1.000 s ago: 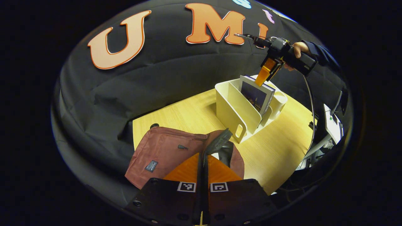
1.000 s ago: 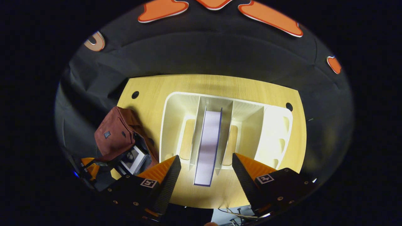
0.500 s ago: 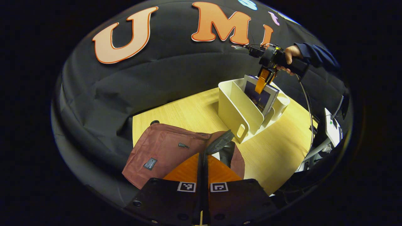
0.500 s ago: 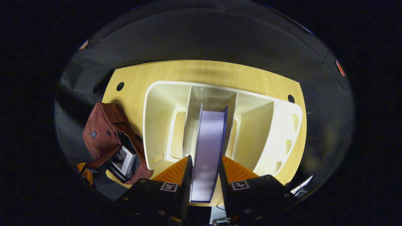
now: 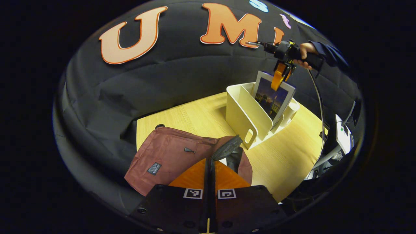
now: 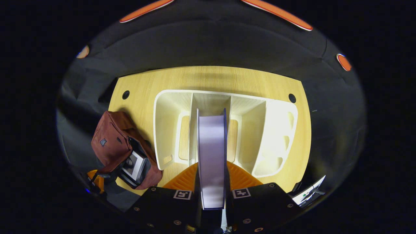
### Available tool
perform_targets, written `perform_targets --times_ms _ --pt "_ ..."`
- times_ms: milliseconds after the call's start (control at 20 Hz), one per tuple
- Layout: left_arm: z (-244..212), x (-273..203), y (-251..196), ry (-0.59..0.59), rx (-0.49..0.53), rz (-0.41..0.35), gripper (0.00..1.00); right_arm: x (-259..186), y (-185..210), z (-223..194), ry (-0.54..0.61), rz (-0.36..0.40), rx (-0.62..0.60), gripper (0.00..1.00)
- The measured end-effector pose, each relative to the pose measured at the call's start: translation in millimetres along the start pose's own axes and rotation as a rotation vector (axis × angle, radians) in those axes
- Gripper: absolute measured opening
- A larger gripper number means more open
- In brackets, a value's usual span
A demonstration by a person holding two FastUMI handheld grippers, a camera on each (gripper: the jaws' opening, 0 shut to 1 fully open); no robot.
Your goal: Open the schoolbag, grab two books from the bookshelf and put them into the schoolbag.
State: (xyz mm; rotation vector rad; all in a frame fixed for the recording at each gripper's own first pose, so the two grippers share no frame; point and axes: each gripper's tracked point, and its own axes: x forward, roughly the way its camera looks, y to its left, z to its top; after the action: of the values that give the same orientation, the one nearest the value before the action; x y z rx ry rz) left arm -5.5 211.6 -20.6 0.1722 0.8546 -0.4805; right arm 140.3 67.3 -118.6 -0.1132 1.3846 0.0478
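Note:
The maroon schoolbag (image 5: 169, 156) lies on the wooden table, its mouth held up by my left gripper (image 5: 209, 161), which is shut on the bag's black edge strap (image 5: 226, 148). In the right gripper view the schoolbag (image 6: 110, 139) gapes open with one book (image 6: 133, 164) inside. My right gripper (image 6: 212, 165) is shut on a second book (image 6: 211, 146), its pale page edge running between the orange fingers (image 6: 182, 177). From the left gripper view that book (image 5: 273, 97) stands raised partway out of the cream bookshelf (image 5: 243, 113), with the right gripper (image 5: 279, 74) clamped on its top edge.
The bookshelf (image 6: 169, 126) has several upright dividers; its compartments beside the book hold nothing. A hand and dark sleeve (image 5: 307, 50) hold the right gripper, with a cable trailing down. White equipment (image 5: 344, 130) sits off the table's right edge. Two round holes (image 6: 125, 95) mark the table's far corners.
My right gripper went from open astride the book to shut on it, then lifted it partway out of the bookshelf. The left gripper kept its hold on the bag.

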Motion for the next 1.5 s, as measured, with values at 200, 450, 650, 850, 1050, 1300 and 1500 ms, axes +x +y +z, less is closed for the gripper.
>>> perform_targets --times_ms 200,450,650,850,1050,1300,1500 --pt "1.9 -1.3 -1.1 -0.009 0.0 -0.001 0.03 -54.3 -5.0 -2.7 -0.066 0.011 -0.015 0.31" --pt "1.4 -3.1 -3.8 -0.011 0.005 -0.007 0.03 -108.8 -10.4 -25.0 -0.105 0.046 -0.019 0.3" --pt "3.3 -1.3 -6.1 -0.014 0.009 -0.015 0.02 -135.4 -18.7 -47.6 -0.14 0.051 -0.005 0.3" --pt "3.5 -1.8 -8.2 -0.006 0.027 -0.015 0.03 -139.7 -5.0 -66.9 -0.194 0.129 0.037 0.3" --pt "4.2 -3.2 -9.4 -0.002 0.04 -0.012 0.03 -125.2 28.8 -91.9 -0.203 0.297 0.111 0.3" --pt "6.2 -5.4 -9.1 0.003 0.037 -0.012 0.03 -95.4 66.6 -122.0 -0.202 0.437 0.154 0.29" --pt "9.2 -7.8 -5.7 0.005 0.039 -0.008 0.03 -76.2 95.5 -141.2 -0.204 0.576 0.214 0.27"
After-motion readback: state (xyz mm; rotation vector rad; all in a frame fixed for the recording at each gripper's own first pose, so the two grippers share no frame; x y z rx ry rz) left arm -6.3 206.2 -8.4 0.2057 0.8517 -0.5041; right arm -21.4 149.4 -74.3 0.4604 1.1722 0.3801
